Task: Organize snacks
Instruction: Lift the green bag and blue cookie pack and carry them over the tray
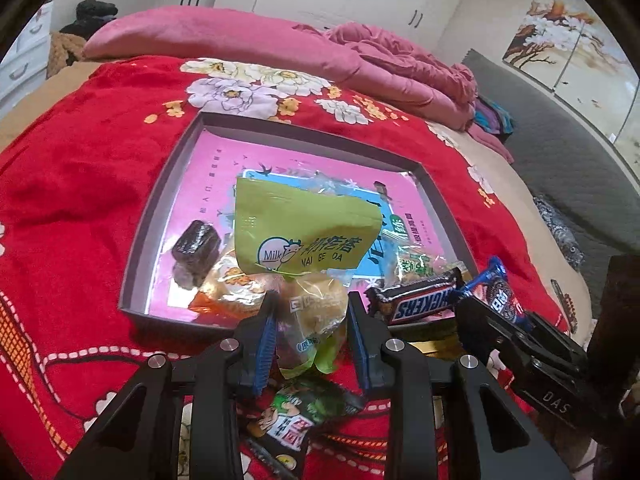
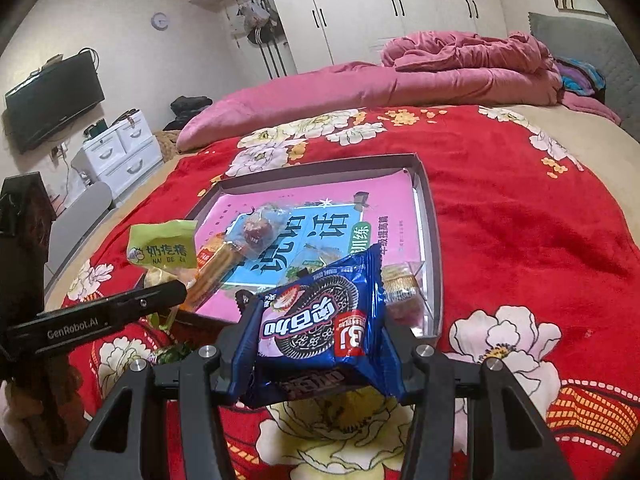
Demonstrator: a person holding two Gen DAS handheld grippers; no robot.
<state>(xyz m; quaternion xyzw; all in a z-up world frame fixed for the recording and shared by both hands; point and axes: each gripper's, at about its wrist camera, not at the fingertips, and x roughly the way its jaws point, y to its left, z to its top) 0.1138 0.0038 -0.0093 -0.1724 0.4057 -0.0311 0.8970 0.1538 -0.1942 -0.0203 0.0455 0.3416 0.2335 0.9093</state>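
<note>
green pack (image 1: 308,236): milk snack, held upright by its clear lower end between the left gripper's (image 1: 312,316) jaws; hangs over the near edge of the tray (image 1: 160,184); label reads NAI BE DA
cookie pack (image 2: 320,320): blue, sandwich-cookie print; pinched across its width by the right gripper (image 2: 320,340), jaws closed narrow on it; lifted just short of the tray's near right corner
tray: shallow grey box with pink printed floor, on the red blanket (image 1: 72,184) of the bed; already holds a dark wrapped candy (image 1: 196,244), an orange-wrapped snack (image 1: 232,280), a clear wrapped sweet (image 2: 260,232) and a small clear box (image 2: 404,280)
Snickers (image 1: 420,300): bar lying at the tray's near rim, between the two grippers; inside or on the rim, cannot tell
loose pack (image 1: 300,412): green cartoon wrapper on the blanket below the left gripper, outside the tray
step: both packs gripped and carried, not yet placed; likely mid-transfer into the tray
next: move each forward over bare pink floor, lower, widen jaws; near side is crowded, so reach further in; then fetch the loose pack
</note>
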